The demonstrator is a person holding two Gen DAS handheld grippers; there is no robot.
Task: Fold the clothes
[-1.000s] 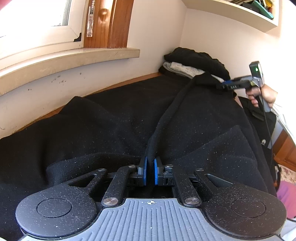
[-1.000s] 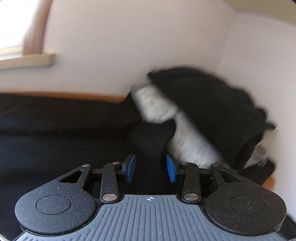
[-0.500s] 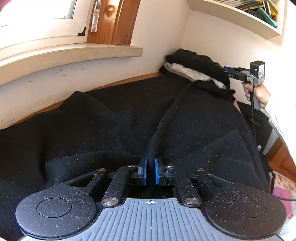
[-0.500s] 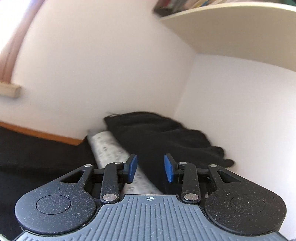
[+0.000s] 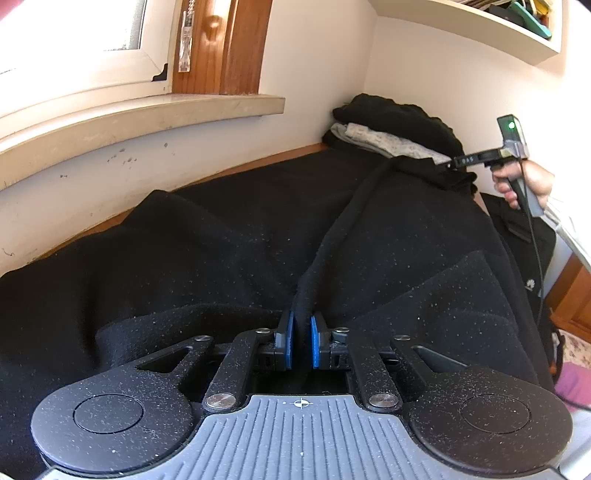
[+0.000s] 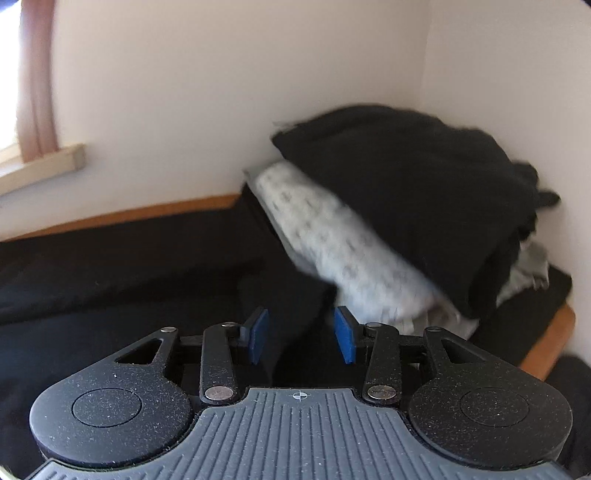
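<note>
A large black garment (image 5: 229, 236) lies spread over the surface, with a raised ridge of cloth (image 5: 343, 221) running away from me. My left gripper (image 5: 302, 343) is shut on the near end of that ridge. In the left wrist view, my right gripper (image 5: 448, 164) is held by a hand (image 5: 528, 181) at the ridge's far end. In its own view the right gripper (image 6: 301, 336) stands open, with black cloth (image 6: 291, 295) lying low between its blue pads (image 6: 345, 336); I cannot tell whether they touch it.
A stack of folded clothes (image 6: 388, 206), black over light grey, fills the far corner against the walls. A window sill (image 5: 140, 118) juts out on the left and a shelf (image 5: 480, 26) hangs above. A black bag (image 5: 524, 251) stands off the right edge.
The right gripper tipped up toward the wall half a second ago and has come back down to the far end of the garment. The left gripper kept its grip and barely moved.
</note>
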